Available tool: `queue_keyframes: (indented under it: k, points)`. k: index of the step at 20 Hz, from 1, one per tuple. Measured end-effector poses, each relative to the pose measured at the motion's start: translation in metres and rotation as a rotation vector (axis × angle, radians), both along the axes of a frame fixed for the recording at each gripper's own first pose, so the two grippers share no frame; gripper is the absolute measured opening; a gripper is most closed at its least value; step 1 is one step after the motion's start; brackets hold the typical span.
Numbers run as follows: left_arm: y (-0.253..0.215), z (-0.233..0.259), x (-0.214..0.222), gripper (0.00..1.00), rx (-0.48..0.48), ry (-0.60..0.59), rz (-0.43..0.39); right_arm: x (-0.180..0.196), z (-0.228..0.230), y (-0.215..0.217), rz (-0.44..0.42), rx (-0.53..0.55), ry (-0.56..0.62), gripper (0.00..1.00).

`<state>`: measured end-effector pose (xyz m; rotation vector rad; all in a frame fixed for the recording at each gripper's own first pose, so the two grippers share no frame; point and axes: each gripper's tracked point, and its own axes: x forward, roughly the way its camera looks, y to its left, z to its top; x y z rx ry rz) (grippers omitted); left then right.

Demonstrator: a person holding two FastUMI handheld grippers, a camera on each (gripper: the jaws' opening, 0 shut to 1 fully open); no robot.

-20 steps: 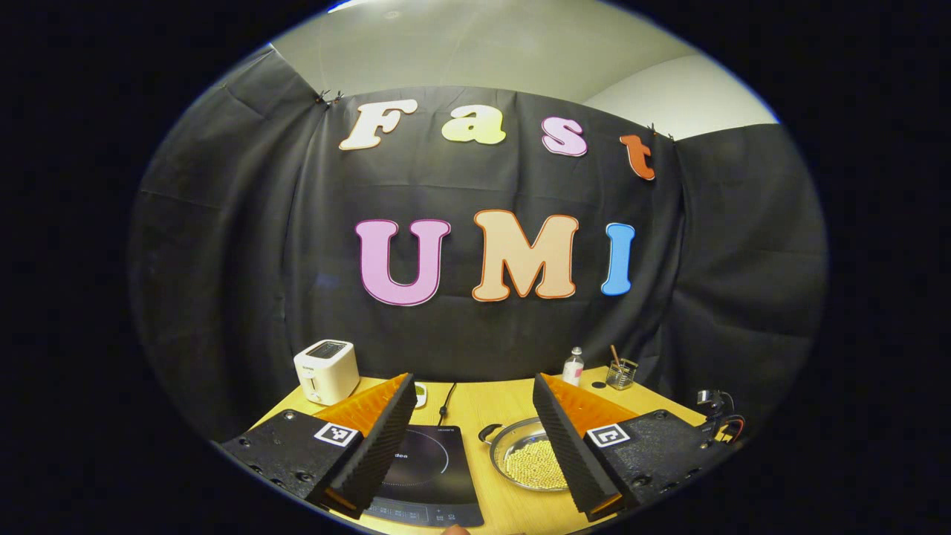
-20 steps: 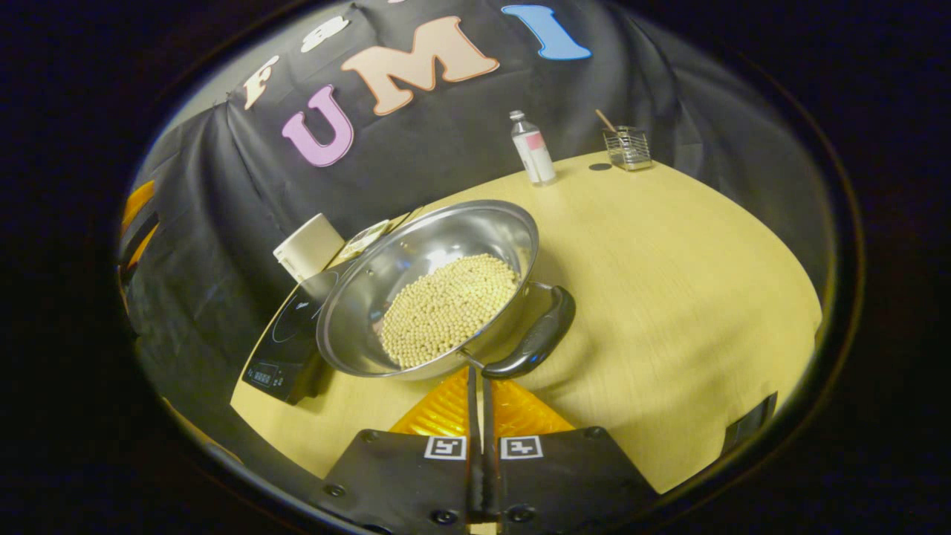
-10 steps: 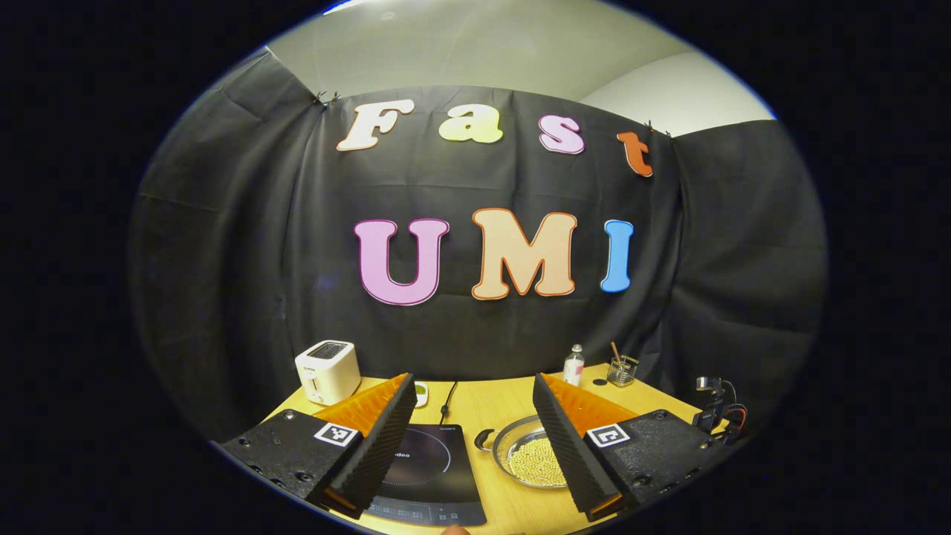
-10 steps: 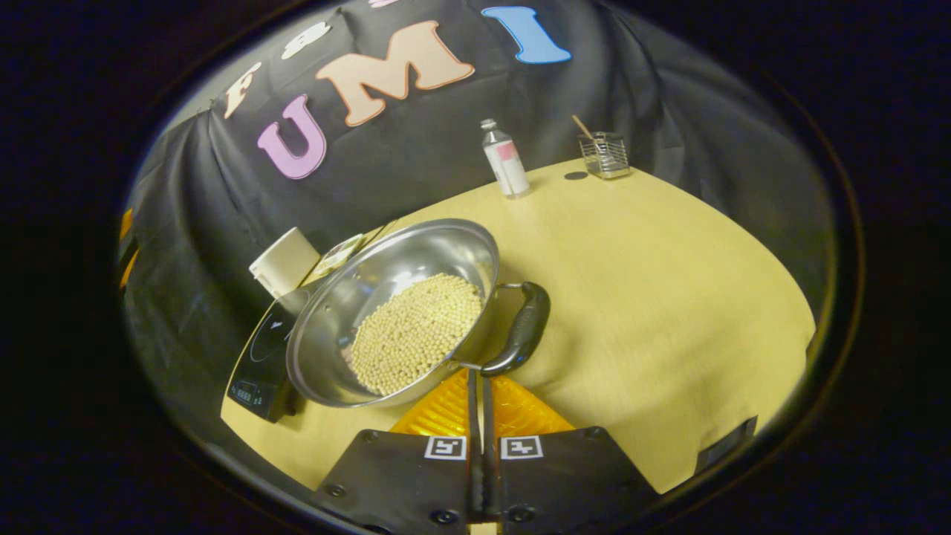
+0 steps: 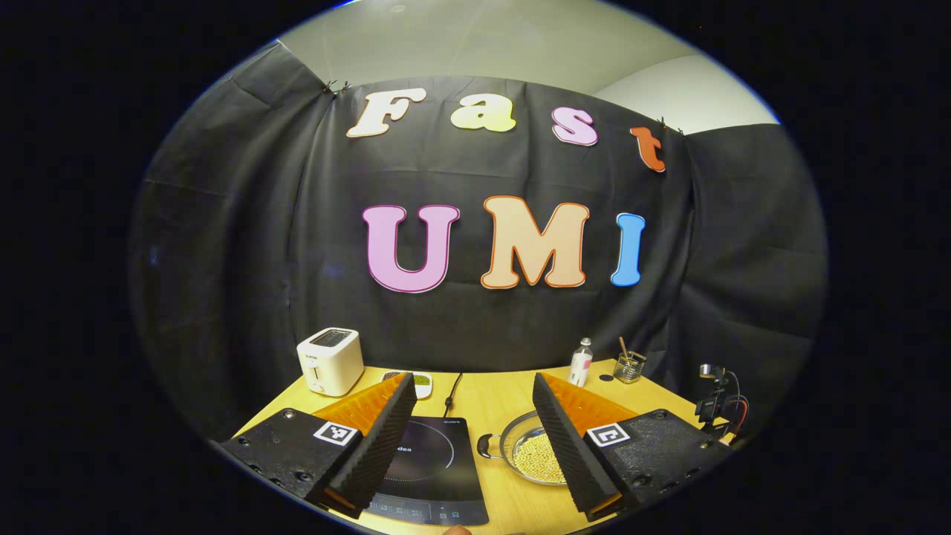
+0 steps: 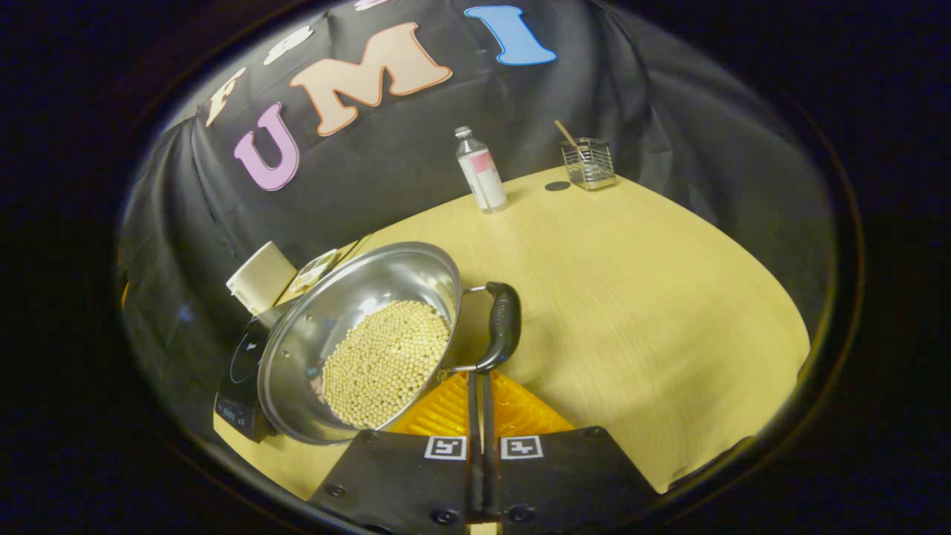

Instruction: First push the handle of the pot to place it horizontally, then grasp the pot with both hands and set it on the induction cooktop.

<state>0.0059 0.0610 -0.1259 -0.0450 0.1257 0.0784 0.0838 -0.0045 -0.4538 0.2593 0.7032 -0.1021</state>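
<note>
1. stainless-steel pot (image 6: 356,334) holding pale round beans (image 6: 386,360), standing on the wooden counter (image 6: 639,297) just beside the black induction cooktop (image 5: 431,464), not on it.
2. black side handle (image 6: 503,327) seen in the right gripper view sticking out from the rim on two wire arms, looking close to level; first step judged done or nearly so, though the fisheye bend leaves the exact angle hard to tell.
3. right claw (image 6: 480,394) pressed together with nothing between the fingers, tips just beneath the near end of that handle; touching or a hair apart, cannot tell.
4. left claw (image 5: 472,446) spread wide and empty, held back from the counter, cooktop between its fingers and pot partly behind its right finger; small loop handle (image 5: 487,444) on the pot's cooktop side in sight.
5. left to do, judged from this: grip on both handles, lift, short carry sideways onto the glass ring of the cooktop. neither handle gripped yet.
6. worth minding: loose beans likely to shift or spill if tilted during the lift.
7. counter of light wood grain, mostly bare on the right side; white toaster (image 5: 329,360) at the back left, small dish (image 5: 420,380) and cooktop cord (image 5: 449,394) behind the cooktop, plastic bottle (image 6: 481,171) and wire holder with a stick (image 6: 588,160) at the back right.
8. black cloth wall (image 5: 223,260) behind, pale ceiling above it.
</note>
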Motion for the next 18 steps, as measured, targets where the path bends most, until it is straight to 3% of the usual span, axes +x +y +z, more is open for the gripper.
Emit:
queue_keyframes:
  k: [7, 12, 13, 16, 17, 18]
  points:
    - [0.005, -0.007, 0.003, 0.96, -0.004, 0.014, 0.013, 0.022, -0.004, -0.013, -0.021, 0.004, 0.01, 0.02]
    - [0.009, -0.008, 0.002, 0.96, -0.003, 0.016, 0.026, 0.015, -0.003, -0.013, -0.004, 0.013, 0.024, 0.04]
    - [0.009, -0.009, 0.002, 0.96, -0.005, 0.016, 0.026, 0.016, -0.003, -0.013, 0.003, 0.016, 0.021, 0.0]
    - [0.009, -0.012, -0.001, 0.96, -0.009, 0.02, 0.025, 0.004, 0.002, -0.014, 0.017, 0.021, 0.022, 0.26]
    - [0.009, -0.013, -0.003, 0.96, -0.013, 0.021, 0.025, 0.0, 0.001, -0.018, 0.01, 0.017, 0.024, 0.27]
    - [0.009, -0.014, -0.005, 0.96, -0.017, 0.02, 0.025, -0.005, 0.002, -0.02, 0.01, 0.021, 0.026, 0.37]
